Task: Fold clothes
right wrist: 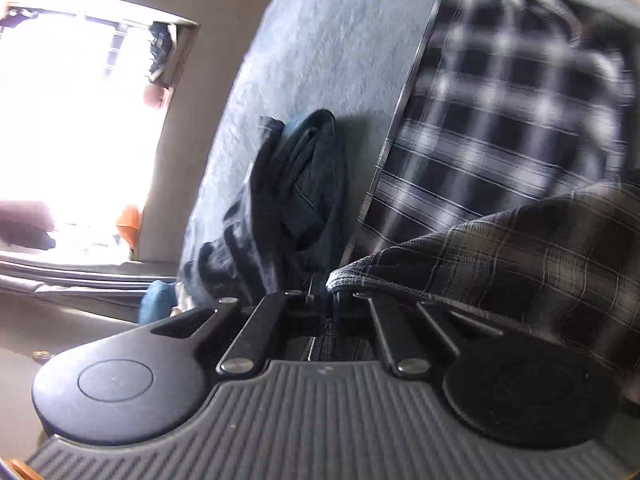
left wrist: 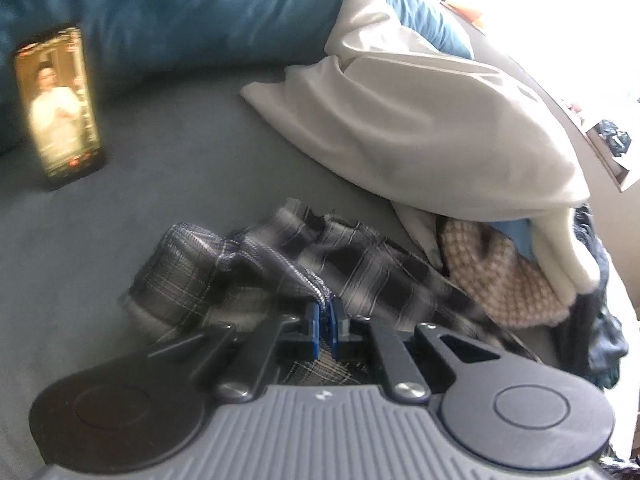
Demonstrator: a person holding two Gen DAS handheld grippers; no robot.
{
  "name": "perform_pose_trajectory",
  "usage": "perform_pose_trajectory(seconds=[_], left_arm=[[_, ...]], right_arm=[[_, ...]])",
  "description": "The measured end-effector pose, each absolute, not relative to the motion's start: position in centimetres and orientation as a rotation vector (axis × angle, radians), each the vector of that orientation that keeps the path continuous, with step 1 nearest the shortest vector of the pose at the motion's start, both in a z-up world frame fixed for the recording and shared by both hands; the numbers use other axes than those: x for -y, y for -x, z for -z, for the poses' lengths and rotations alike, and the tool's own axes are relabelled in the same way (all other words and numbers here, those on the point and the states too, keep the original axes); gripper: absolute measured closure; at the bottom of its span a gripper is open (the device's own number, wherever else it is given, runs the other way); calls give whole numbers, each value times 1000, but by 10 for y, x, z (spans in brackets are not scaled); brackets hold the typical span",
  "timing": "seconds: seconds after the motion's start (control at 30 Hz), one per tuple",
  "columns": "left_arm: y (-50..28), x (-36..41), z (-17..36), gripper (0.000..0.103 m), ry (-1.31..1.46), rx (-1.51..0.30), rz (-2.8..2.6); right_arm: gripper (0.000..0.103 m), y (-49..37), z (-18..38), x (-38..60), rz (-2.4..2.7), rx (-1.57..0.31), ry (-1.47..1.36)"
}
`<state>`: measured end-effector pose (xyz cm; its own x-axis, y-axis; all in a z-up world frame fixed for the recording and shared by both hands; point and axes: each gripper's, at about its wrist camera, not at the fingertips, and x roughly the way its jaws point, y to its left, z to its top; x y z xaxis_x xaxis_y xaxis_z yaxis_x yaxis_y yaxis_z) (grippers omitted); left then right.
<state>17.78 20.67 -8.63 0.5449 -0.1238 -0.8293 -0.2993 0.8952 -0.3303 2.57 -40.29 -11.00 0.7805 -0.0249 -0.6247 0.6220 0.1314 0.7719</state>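
A black, grey and white plaid shirt (left wrist: 256,268) lies crumpled on the grey bed (left wrist: 160,208), trailing away from my left gripper (left wrist: 328,308). That gripper is shut on an edge of the shirt, with cloth pinched between its blue pads (left wrist: 316,320). In the right wrist view the same plaid shirt (right wrist: 500,128) hangs stretched and blurred at the right. My right gripper (right wrist: 328,292) is shut on a fold of it, and the cloth drapes over the right finger, hiding the fingertips.
A phone (left wrist: 60,108) with a lit screen stands at the left against a blue pillow (left wrist: 192,12). A white garment (left wrist: 432,120), a knitted beige piece (left wrist: 504,276) and dark clothes (left wrist: 600,320) are heaped at the right. A dark garment (right wrist: 296,200) lies on the bed near a bright window (right wrist: 76,120).
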Motion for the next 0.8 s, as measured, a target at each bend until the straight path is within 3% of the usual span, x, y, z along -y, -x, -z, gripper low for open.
perform_pose_trajectory(seconds=[0.07, 0.13, 0.17, 0.2, 0.27, 0.3, 0.4, 0.67, 0.8], left_arm=[[-194, -203, 97, 90, 472, -1000, -85], [-207, -203, 107, 68, 483, -993, -52], [-210, -203, 109, 52, 481, -1011, -47], [-212, -203, 111, 45, 479, -1028, -42], [-216, -205, 116, 45, 477, -1060, -29], [-212, -207, 114, 45, 487, -1061, -8], [-195, -214, 101, 43, 480, -1074, 61], [-159, -258, 65, 32, 287, -1026, 43], [-166, -283, 77, 33, 208, -1026, -8]], right_arm=[[101, -50, 123, 409, 505, -568, -1361], [99, -69, 142, 415, 493, -596, -1369], [97, -79, 153, 419, 477, -615, -1381], [96, -85, 159, 418, 473, -679, -1375], [90, -98, 172, 416, 464, -806, -1360], [81, -103, 177, 414, 459, -869, -1350], [68, -101, 153, 393, 375, -953, -1217], [65, -147, 64, 242, -237, -1093, -590], [62, -223, 71, 119, -540, -1080, -301]])
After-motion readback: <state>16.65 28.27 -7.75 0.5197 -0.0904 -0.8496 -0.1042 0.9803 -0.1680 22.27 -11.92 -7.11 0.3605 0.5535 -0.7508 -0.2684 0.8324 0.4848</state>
